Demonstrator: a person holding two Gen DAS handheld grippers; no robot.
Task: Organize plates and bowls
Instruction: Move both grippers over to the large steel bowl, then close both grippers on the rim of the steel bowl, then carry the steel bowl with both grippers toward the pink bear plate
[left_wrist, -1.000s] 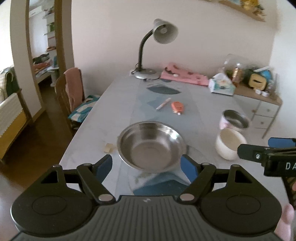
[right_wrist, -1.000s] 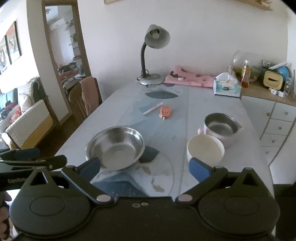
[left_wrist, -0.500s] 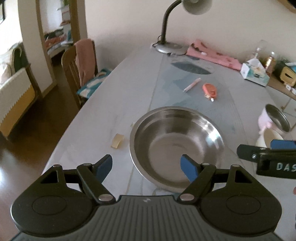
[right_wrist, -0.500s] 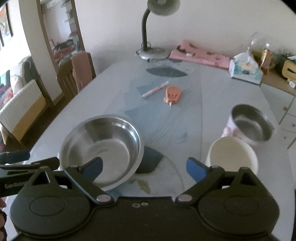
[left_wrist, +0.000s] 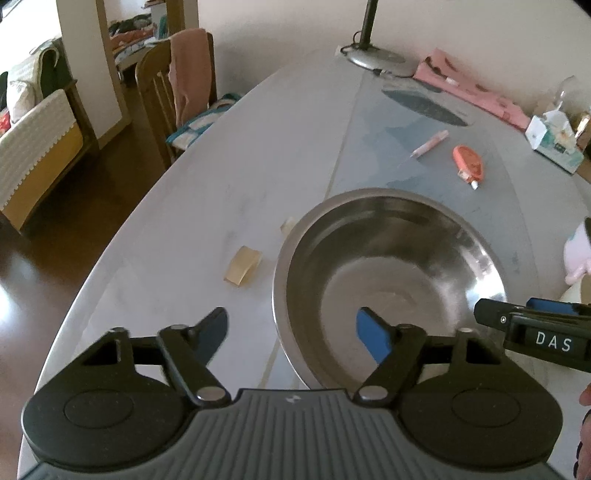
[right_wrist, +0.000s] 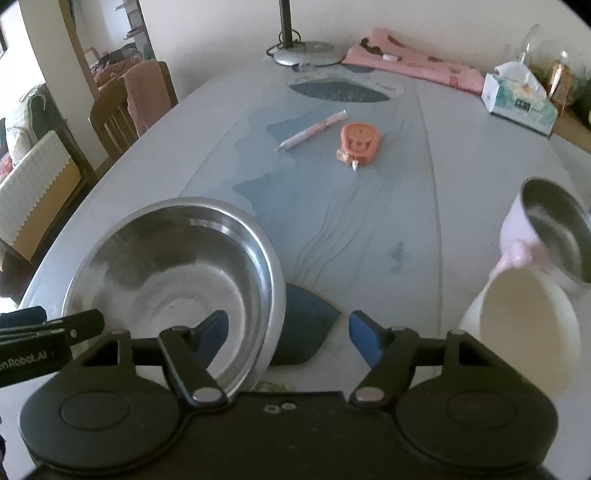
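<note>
Steel mixing bowl (left_wrist: 388, 273) sits on the near part of your table (left_wrist: 258, 166), and both of your grippers straddle its rim from opposite sides. Your left gripper (left_wrist: 291, 328) has its right blue pad over the inside of the bowl and its left one over bare table outside the rim, so the near-left rim runs between the fingers. They've just been closing in, but the pads aren't pressing on the metal yet as far as I can see. Same deal on the other side: your right gripper (right_wrist: 288, 328) has its left finger over the bowl's inside and its right finger over the table, the rim sits in the gap, the fingers have just been narrowing and are apart.

Off to the right there's a cream bowl (right_wrist: 524, 325), and touching it at the back a pink-sided bowl with a steel inside (right_wrist: 550, 236). Both are well apart from the big steel one.

Further up the table you've got a pink pen (right_wrist: 314, 130) and just beside it an orange correction tape (right_wrist: 359, 142). A small tan scrap (left_wrist: 242, 266) lies just left of the steel bowl. Tissue box (right_wrist: 517, 101) and lamp base (right_wrist: 306, 51) are at the far end.
</note>
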